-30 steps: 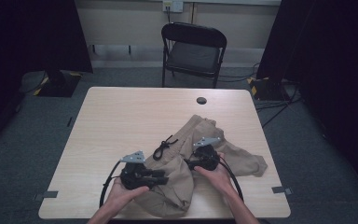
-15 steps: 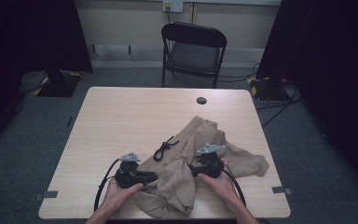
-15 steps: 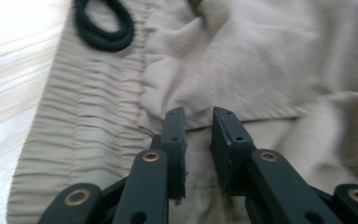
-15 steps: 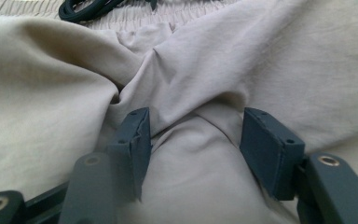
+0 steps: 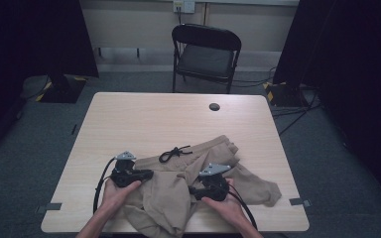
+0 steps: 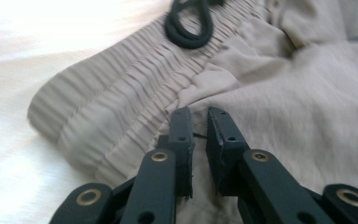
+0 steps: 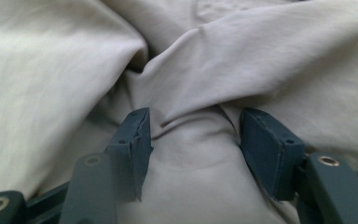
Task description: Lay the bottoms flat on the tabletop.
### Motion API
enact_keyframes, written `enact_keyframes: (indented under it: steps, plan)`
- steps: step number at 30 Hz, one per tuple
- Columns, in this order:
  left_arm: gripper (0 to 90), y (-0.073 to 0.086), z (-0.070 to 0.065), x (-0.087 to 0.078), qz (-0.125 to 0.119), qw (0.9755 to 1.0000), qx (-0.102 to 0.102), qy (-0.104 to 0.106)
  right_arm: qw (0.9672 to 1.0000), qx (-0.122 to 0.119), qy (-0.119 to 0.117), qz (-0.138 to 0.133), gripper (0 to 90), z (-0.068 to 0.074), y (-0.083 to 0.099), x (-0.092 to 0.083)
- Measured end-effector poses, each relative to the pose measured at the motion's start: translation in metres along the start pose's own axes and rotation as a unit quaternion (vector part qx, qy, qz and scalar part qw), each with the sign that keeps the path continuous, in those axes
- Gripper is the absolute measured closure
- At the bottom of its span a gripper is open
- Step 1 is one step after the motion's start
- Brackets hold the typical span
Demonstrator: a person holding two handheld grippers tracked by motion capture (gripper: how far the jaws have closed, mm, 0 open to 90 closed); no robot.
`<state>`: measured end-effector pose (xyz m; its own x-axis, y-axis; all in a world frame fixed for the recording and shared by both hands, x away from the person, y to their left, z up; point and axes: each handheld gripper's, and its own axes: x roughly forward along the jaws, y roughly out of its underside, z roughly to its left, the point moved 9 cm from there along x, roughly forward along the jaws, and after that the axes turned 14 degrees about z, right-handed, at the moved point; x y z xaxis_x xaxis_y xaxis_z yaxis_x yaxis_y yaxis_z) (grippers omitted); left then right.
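Trousers (image 5: pixel 198 188), beige and crumpled, lie on the near half of a pale wooden surface (image 5: pixel 144 119), with one leg stretched toward the right edge and another fold hanging over the near edge. A black drawstring (image 5: pixel 174 152) curls on the ribbed waistband (image 6: pixel 121 107), which faces the far side. Two hands come in from the near edge, each holding a black gripper. The left gripper (image 5: pixel 146 174) rests at the trousers' left edge, just below the waistband; its jaws have just been closing and now stand almost together, with a narrow gap between them and thin cloth lying under and between the tips, though a firm pinch cannot be made out. The right gripper (image 5: pixel 192 189) sits in the middle of the cloth; its jaws stand apart with a raised fold of fabric bunched between them, pressing against both pads. A black folding chair (image 5: pixel 206 54) stands beyond the surface.
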<state>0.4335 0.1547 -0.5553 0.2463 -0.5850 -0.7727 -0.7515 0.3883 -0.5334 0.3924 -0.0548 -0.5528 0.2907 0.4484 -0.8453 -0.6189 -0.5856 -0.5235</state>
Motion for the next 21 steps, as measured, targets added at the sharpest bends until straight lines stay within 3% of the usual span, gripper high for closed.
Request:
enact_keyframes:
  steps: [5, 7, 9, 13, 16, 18, 21]
  plan:
    - [80.1, -0.009, 0.018, -0.001, -0.02, 0.9995, -0.022, 0.009, 0.9998, -0.017, -0.013, 0.005, 43.6, 0.018, -0.006, 0.006]
    - [80.0, -0.009, 0.02, -0.001, -0.027, 0.9991, -0.028, 0.015, 0.9996, -0.017, -0.017, 0.013, 45.2, 0.02, -0.007, 0.005]
    - [77.8, -0.009, 0.018, -0.001, -0.023, 0.9994, -0.022, 0.01, 0.9995, -0.015, -0.026, 0.004, 47.7, 0.016, -0.012, -0.001]
    - [76.6, -0.008, 0.017, -0.001, -0.019, 0.9997, -0.014, -0.002, 0.9993, -0.007, -0.024, -0.029, 49.2, 0.0, -0.028, -0.029]
    - [78.0, -0.008, 0.017, -0.001, -0.022, 0.9996, -0.017, 0.001, 0.9986, -0.019, -0.012, -0.048, 55.4, -0.014, -0.042, -0.053]
    - [78.0, -0.008, 0.018, -0.001, -0.022, 0.9996, -0.016, 0.0, 0.998, -0.017, 0.002, -0.061, 59.9, -0.031, -0.057, -0.067]
    - [78.0, -0.008, 0.018, -0.001, -0.022, 0.9997, -0.011, -0.004, 0.9964, 0.01, 0.018, -0.082, 65.8, -0.064, -0.074, -0.076]
